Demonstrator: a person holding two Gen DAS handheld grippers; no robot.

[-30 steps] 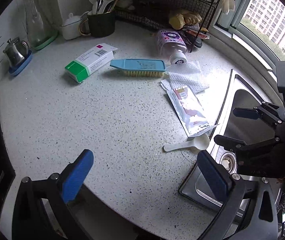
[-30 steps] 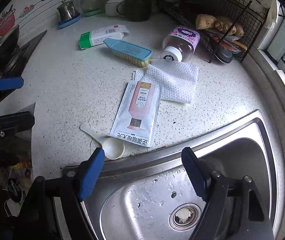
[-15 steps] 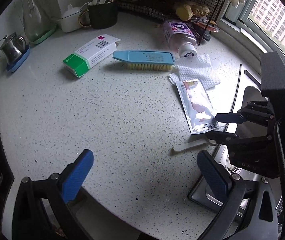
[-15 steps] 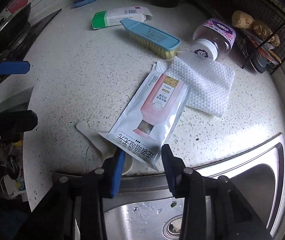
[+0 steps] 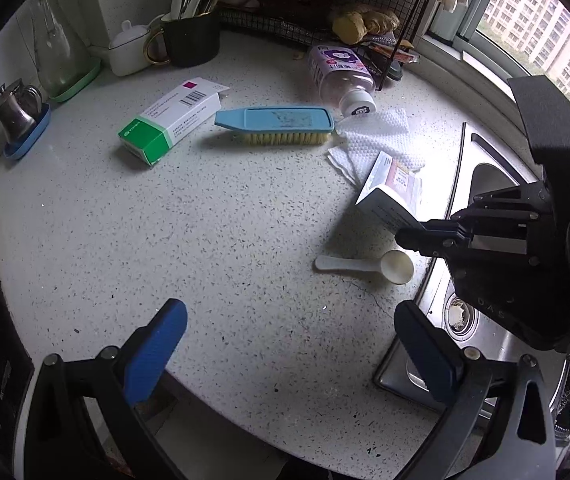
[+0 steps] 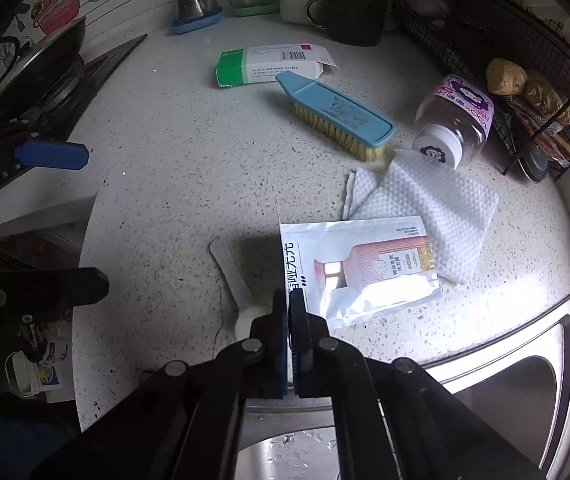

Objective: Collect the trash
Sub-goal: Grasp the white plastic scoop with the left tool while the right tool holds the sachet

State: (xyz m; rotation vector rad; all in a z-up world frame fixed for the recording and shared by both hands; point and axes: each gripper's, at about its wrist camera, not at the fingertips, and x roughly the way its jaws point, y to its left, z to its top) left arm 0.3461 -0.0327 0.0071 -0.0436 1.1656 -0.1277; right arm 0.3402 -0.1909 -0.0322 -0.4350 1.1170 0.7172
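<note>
The right gripper (image 6: 289, 308) now has its jaws squeezed tight on the corner of the shiny packet (image 6: 359, 268); a second ago they were wide apart over the sink edge. The packet no longer lies flat: its near end lifts off the counter. The white spoon (image 5: 367, 266), once partly under it, shows whole.

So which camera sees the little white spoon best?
The left wrist view: the whole white spoon lies in plain sight on the counter. The right wrist view shows only its handle; the right hand-held gripper covers most of the bowl.
</note>
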